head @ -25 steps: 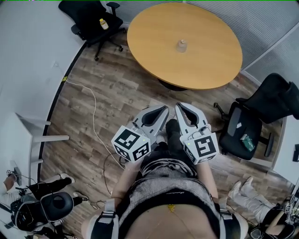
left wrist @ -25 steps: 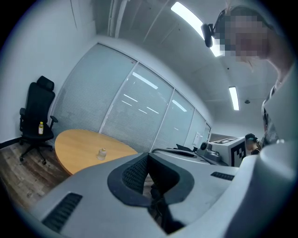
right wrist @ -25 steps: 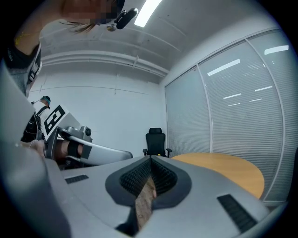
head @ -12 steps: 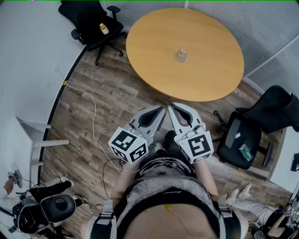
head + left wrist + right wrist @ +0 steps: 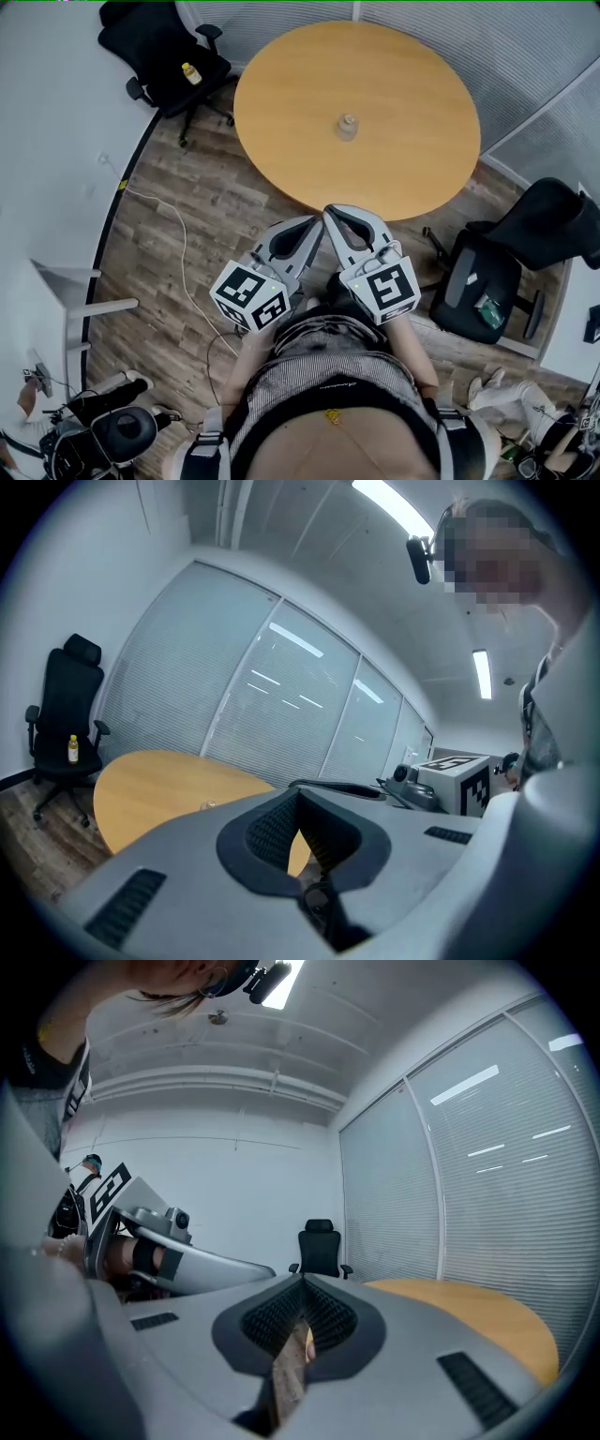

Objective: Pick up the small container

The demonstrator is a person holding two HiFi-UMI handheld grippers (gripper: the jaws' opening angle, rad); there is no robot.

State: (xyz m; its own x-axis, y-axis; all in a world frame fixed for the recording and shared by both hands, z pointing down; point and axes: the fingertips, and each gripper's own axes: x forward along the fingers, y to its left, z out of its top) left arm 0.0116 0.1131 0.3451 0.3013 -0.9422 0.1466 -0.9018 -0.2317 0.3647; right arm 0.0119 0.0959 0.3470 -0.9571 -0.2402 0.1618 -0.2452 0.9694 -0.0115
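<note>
Head view: the small container point(image 5: 347, 127) stands midway on the round bench point(image 5: 281, 141), beyond both grippers. The left gripper point(image 5: 317, 225) and right gripper point(image 5: 330, 214) are closed and empty, side by side at its near edge, seemingly poised to reach.

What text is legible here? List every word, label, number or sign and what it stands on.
No text can be read.
Marker cubes: black square patterns, no letters.
Print on the person's shirt: too small.
Yellow bottle on the black chair: any label too small.
</note>
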